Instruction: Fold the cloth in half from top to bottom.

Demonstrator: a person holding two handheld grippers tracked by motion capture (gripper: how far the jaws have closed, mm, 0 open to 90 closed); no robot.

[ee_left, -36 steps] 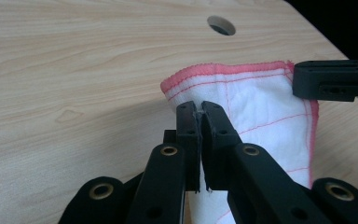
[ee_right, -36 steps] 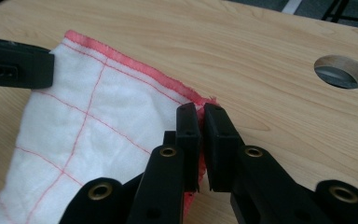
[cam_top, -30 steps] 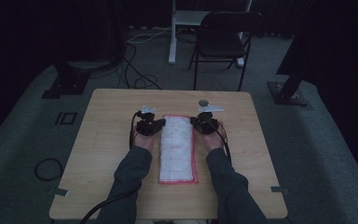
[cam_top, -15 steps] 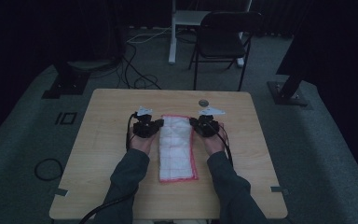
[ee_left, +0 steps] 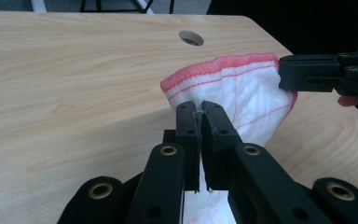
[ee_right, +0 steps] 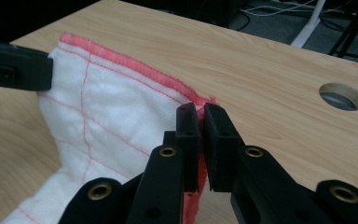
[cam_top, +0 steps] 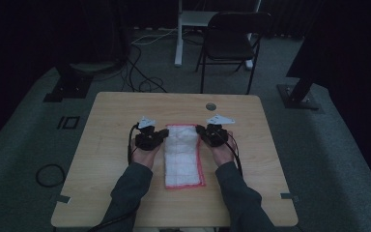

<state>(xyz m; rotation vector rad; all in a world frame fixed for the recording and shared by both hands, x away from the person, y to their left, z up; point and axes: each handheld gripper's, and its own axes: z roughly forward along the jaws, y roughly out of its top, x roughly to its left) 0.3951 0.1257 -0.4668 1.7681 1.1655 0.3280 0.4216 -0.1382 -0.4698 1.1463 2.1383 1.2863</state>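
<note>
A white cloth with a pink hem and thin pink grid lines [cam_top: 183,157] lies folded lengthwise in the middle of the wooden table [cam_top: 106,121]. My left gripper [cam_top: 163,134] is shut on the cloth's far left corner, and the cloth [ee_left: 242,93] bulges up beyond its jaws. My right gripper [cam_top: 200,130] is shut on the far right corner, pinching the pink hem [ee_right: 135,65]. The far end of the cloth is lifted slightly off the table between the two grippers. In the left gripper view the right gripper [ee_left: 284,72] shows at the cloth's far side.
A round cable hole [cam_top: 210,106] sits in the table just beyond the cloth. Behind the table stand a dark folding chair [cam_top: 232,41] and a white post [cam_top: 178,34]. Cables [cam_top: 140,72] lie on the grey floor, and stand bases [cam_top: 297,94] flank the table.
Both hands have drawn back a little toward the person with the cloth's far corners held. The far end of the cloth has come up off the table.
</note>
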